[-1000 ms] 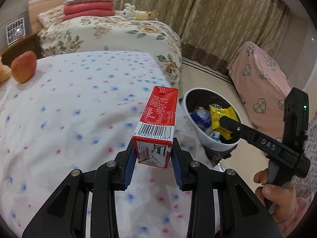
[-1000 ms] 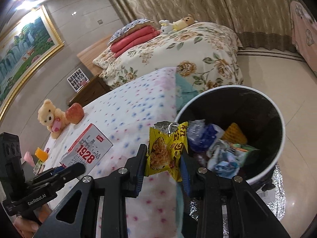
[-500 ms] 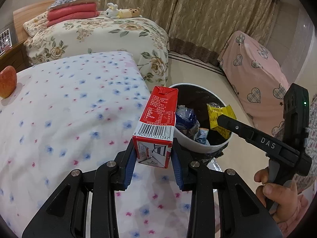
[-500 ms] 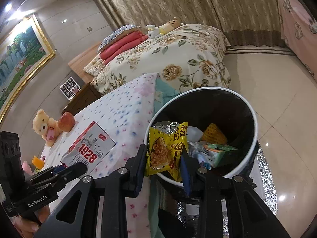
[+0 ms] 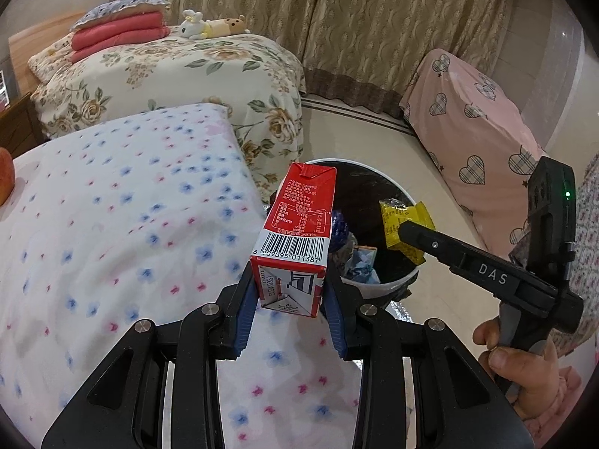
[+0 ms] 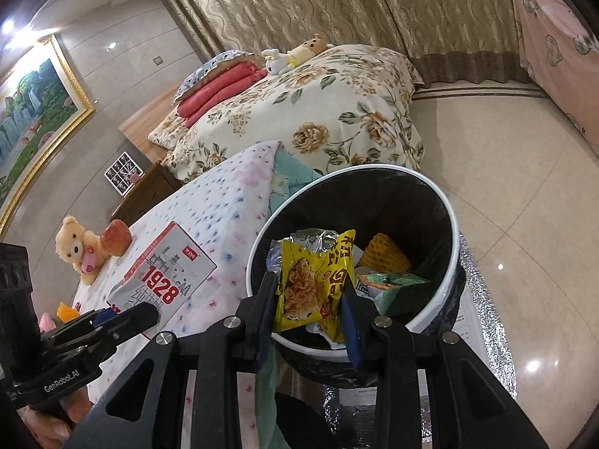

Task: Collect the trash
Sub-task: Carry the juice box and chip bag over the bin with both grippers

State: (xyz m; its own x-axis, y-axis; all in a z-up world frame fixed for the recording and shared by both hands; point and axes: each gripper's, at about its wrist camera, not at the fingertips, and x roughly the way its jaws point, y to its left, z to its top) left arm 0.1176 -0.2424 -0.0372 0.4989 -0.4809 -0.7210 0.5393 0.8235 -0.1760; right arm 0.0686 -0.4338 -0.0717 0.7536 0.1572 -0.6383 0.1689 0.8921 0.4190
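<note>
My left gripper [image 5: 290,295] is shut on a red and white milk carton [image 5: 295,239], held upright over the edge of the flowered tablecloth [image 5: 112,232], just short of the white trash bin [image 5: 378,288]. The bin's black liner holds several wrappers. My right gripper [image 6: 309,299] is shut on a yellow snack packet [image 6: 314,284], above the near rim of the trash bin [image 6: 455,232]. In the left wrist view the right gripper [image 5: 411,237] reaches in from the right with the yellow packet [image 5: 402,220] over the bin. In the right wrist view the left gripper [image 6: 123,314] shows at lower left with the carton [image 6: 164,277].
A floral bed [image 5: 179,75] with red pillows and a plush toy stands behind the table. A pink heart-patterned cover [image 5: 475,119] lies at right. A teddy bear [image 6: 75,247], an apple [image 6: 116,237] and an orange item [image 6: 65,310] sit on the table's far end. Tiled floor [image 6: 505,194] surrounds the bin.
Both grippers have moved toward the bin. The carton now sits at the table's edge beside the bin, and the yellow packet has gone from beside the rim to over the opening.
</note>
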